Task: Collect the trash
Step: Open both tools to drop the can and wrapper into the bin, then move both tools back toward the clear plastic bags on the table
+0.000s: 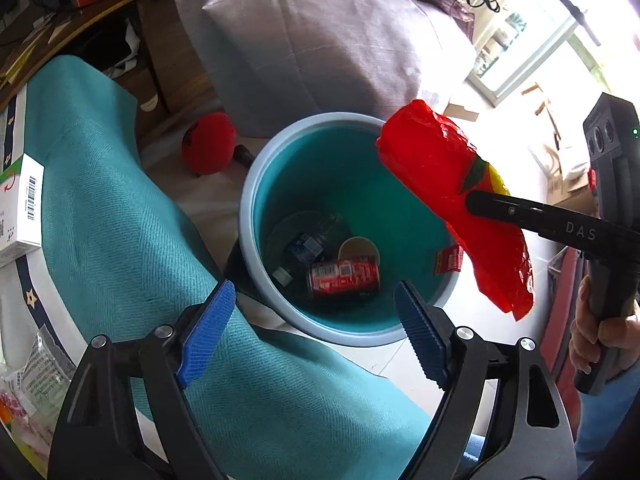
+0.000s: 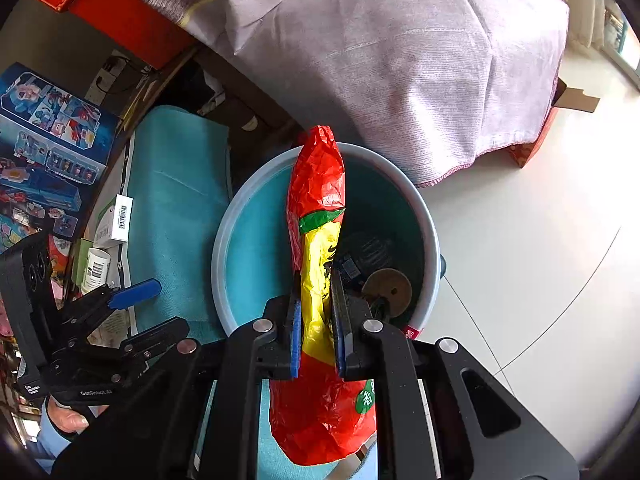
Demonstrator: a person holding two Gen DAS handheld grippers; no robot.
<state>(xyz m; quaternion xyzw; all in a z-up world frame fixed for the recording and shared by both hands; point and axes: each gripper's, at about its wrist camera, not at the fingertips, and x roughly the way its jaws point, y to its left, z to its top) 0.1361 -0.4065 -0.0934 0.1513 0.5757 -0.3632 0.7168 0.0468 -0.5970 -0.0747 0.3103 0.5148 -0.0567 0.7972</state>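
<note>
A teal bin (image 1: 256,184) with a grey rim stands on the floor beside the table; it also shows in the right wrist view (image 2: 240,232). Inside lie a red can (image 1: 344,278), a round lid (image 1: 358,249) and dark scraps. My right gripper (image 2: 315,320) is shut on a red and yellow snack bag (image 2: 318,188) and holds it over the bin's opening; the bag also shows in the left wrist view (image 1: 432,160). My left gripper (image 1: 316,320) is open and empty, just above the bin's near rim.
A teal cloth (image 1: 104,216) covers the table at left, with white boxes (image 1: 20,204) on it. A red plush toy (image 1: 208,144) lies on the floor behind the bin. A large grey covered bundle (image 2: 400,56) stands beyond. Pale floor (image 2: 520,264) lies to the right.
</note>
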